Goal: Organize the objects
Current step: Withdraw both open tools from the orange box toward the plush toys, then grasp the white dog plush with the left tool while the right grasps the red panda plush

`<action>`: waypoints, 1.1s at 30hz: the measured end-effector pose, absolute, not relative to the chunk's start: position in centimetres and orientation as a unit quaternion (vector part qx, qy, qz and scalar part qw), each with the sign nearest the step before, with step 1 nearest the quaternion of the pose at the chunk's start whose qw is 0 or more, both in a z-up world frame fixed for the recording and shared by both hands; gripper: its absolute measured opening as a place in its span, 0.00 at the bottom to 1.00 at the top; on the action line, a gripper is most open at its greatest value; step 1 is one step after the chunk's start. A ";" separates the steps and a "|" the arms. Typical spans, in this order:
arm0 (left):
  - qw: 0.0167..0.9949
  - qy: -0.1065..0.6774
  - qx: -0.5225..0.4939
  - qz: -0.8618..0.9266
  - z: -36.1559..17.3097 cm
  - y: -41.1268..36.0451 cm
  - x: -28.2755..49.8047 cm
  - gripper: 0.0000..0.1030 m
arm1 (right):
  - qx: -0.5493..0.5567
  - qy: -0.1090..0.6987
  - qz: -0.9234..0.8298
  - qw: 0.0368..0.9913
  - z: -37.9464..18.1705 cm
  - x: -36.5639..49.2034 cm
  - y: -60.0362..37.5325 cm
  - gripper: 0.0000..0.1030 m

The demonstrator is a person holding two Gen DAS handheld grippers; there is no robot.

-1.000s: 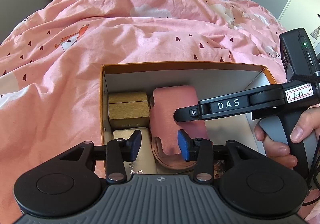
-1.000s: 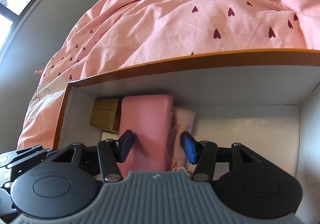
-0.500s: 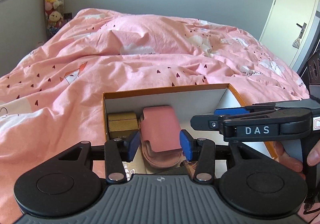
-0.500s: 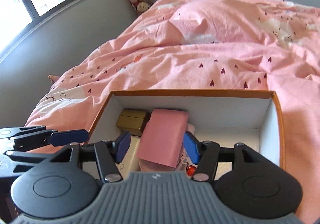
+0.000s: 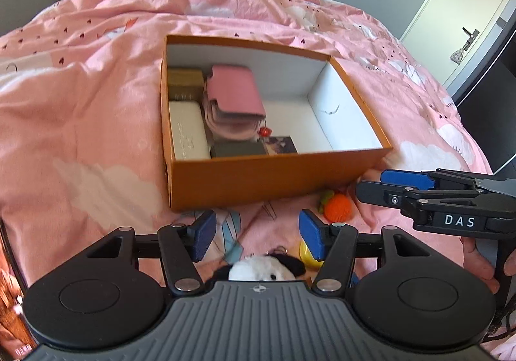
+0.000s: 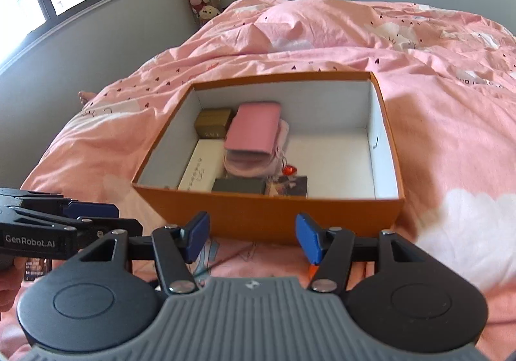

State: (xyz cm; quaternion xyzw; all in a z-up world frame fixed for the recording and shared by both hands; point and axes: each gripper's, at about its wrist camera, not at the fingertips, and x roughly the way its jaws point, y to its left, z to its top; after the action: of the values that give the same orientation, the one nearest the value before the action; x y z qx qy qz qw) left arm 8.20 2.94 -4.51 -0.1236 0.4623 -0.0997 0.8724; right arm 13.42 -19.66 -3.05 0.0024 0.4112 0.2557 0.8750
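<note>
With a pink fabric pouch (image 5: 233, 88) and small boxes already lying in the orange cardboard box (image 5: 277, 175) on the bed, our left tongs (image 5: 254, 237), just opened wide, and right tongs (image 6: 251, 237) hang empty above the black-and-white plush toy (image 5: 267, 267) and orange knitted ball (image 5: 338, 208) left outside it.

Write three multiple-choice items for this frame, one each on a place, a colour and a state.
1. Where does the pink case lie?
A. inside the box, left half
B. on the bedcover beside the box
C. in the right gripper

2. What colour is the box outside?
A. white
B. orange
C. blue

3. How is the left gripper?
A. shut on the plush toy
B. shut on the box rim
C. open, empty

Key: 1 A, it rests on other things inside the box walls; 2 B, the near wall is orange; 3 C, its pads stand apart with nothing between them, having just been opening.
</note>
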 end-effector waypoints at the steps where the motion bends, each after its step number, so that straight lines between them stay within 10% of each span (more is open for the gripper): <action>1: 0.869 0.467 -0.128 -0.103 -4.9 3.0 7.6 0.66 | 0.000 0.419 0.257 0.871 -3.3 12.7 -19.9 0.60; 29: 0.830 0.539 -0.076 -0.124 -8.2 -1.2 2.8 0.66 | -0.045 0.555 0.208 0.804 -8.7 1.9 -22.9 0.60; 33: 0.829 0.541 -0.078 -0.114 -8.5 -1.0 3.0 0.66 | -0.044 0.555 0.209 0.804 -9.1 2.1 -22.8 0.41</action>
State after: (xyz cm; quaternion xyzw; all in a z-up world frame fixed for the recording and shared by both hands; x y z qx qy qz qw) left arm 3.03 -0.95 -8.51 -0.0781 0.5413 -0.1137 0.8295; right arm 2.06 -22.82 -9.07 -0.0442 0.5550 0.2085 0.8041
